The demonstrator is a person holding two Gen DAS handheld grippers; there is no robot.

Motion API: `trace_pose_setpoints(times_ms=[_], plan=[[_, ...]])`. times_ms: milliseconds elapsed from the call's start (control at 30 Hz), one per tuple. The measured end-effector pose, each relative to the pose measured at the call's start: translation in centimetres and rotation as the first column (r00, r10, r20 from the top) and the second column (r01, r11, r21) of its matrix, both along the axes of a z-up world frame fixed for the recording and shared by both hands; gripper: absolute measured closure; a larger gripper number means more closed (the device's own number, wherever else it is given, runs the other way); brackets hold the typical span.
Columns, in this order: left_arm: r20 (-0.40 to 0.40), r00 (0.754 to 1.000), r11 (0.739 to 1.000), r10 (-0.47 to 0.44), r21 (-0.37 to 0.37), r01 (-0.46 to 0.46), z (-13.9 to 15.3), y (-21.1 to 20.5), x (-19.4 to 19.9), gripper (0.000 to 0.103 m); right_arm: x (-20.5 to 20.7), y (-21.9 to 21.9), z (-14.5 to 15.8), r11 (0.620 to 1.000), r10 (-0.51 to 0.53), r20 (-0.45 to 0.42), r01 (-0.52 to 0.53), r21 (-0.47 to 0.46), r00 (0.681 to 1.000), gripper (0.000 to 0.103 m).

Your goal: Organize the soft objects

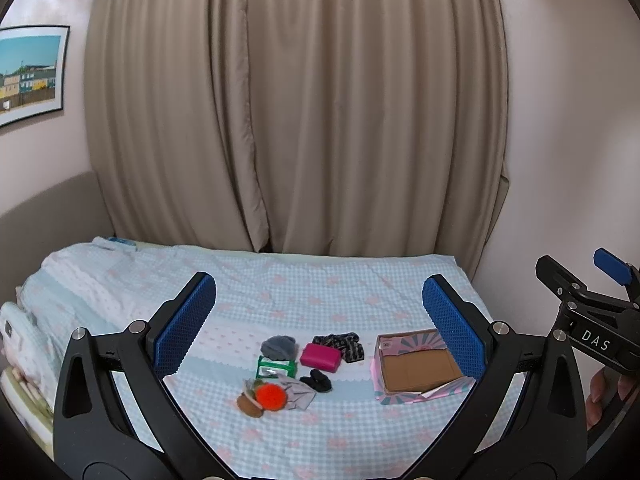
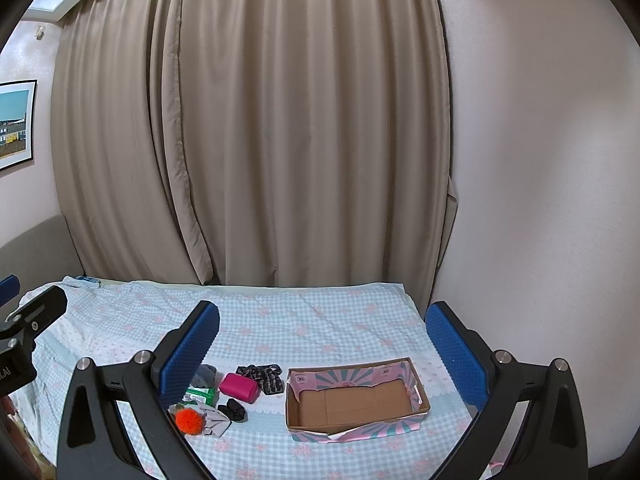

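Two hand-held tools hover above a bed (image 1: 328,288) covered in a pale blue checked sheet. The left tool (image 1: 318,316) is spread wide and holds nothing; its blue pads touch no object. The right tool (image 2: 322,344) is equally wide apart and empty.

A small cluster of soft things lies mid-bed: a grey knitted item (image 1: 278,347) on a green packet (image 1: 276,368), a pink pouch (image 1: 320,357), a dark patterned cloth (image 1: 340,345), a black scrunchie (image 1: 316,380) and an orange pompom (image 1: 270,397) beside a brown plush piece (image 1: 249,405).

Well to their right sits an open cardboard box (image 2: 352,398), with nothing visible inside. In the right wrist view the tool's finger hides part of the grey item and packet.
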State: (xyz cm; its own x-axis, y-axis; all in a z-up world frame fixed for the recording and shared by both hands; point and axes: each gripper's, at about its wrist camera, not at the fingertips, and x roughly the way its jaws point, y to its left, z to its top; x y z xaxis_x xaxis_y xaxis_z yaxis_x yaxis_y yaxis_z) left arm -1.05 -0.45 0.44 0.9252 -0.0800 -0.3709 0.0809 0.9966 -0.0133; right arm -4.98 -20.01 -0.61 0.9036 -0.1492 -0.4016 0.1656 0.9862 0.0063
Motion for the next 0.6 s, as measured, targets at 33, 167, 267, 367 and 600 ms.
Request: trace_pose_setpoints(times_ms=[33, 167, 267, 367, 600], plan=[[0.000, 1.000, 1.000, 0.000, 0.002, 0.000, 0.03, 0.01, -0.01, 0.000, 0.02, 0.02, 0.00, 1.000, 0.001, 0.000, -0.001, 0.001, 1.000, 0.000], [-0.006, 1.000, 1.000, 0.010, 0.001, -0.010, -0.10, 0.06, 0.24, 0.000, 0.07, 0.10, 0.05, 1.000, 0.002, -0.001, -0.002, 0.002, 1.000, 0.000], [-0.008, 1.000, 1.000, 0.012, 0.001, -0.012, -0.08, 0.23, 0.20, 0.000, 0.22, 0.09, -0.03, 1.000, 0.002, -0.002, -0.002, 0.004, 1.000, 0.000], [-0.008, 1.000, 1.000, 0.012, 0.001, -0.012, -0.17, 0.26, 0.31, 0.000, 0.28, 0.16, -0.05, 1.000, 0.001, -0.002, -0.001, 0.004, 1.000, 0.000], [-0.010, 1.000, 1.000, 0.013, 0.005, -0.013, -0.11, 0.33, 0.38, 0.000, 0.26, 0.26, -0.08, 1.000, 0.000, -0.002, 0.000, 0.005, 1.000, 0.000]])
